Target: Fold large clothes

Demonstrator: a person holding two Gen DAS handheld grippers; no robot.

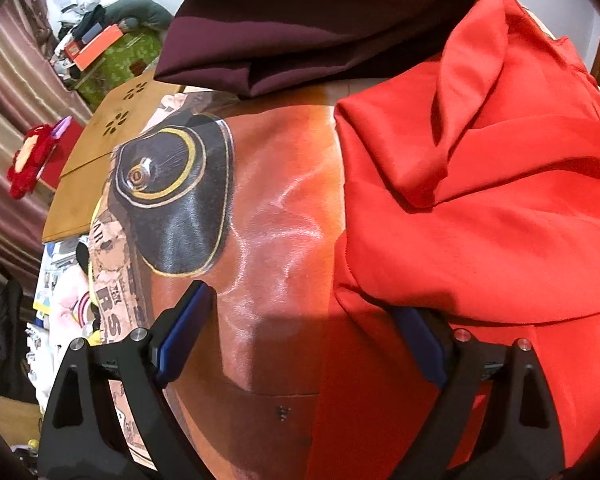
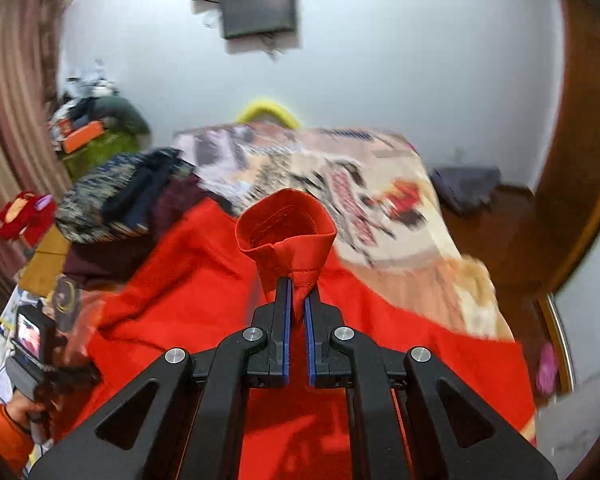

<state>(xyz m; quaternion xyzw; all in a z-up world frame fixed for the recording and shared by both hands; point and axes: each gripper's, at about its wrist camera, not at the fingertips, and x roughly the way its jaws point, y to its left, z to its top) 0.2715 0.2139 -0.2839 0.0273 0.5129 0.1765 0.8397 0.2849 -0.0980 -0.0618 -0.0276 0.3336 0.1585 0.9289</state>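
A large red garment (image 1: 480, 208) lies rumpled on a bed with a printed cover (image 1: 284, 216). In the left wrist view my left gripper (image 1: 304, 312) hangs open just over the cover, its right finger at the garment's near edge, nothing between the pads. In the right wrist view my right gripper (image 2: 297, 300) is shut on a hemmed cuff of the red garment (image 2: 286, 228), which stands up in a loop above the fingertips while the rest of the cloth (image 2: 188, 304) trails below. The left gripper's handle and screen (image 2: 30, 356) show at the lower left, held by a hand.
A dark maroon folded cloth (image 1: 300, 40) and a patterned pile (image 2: 116, 196) sit at the bed's far left. A wooden board (image 1: 96, 160) and red plush toy (image 1: 32, 160) lie beside the bed. A dark wooden door frame (image 2: 580, 200) stands at the right, with a curtain (image 2: 12, 120) left.
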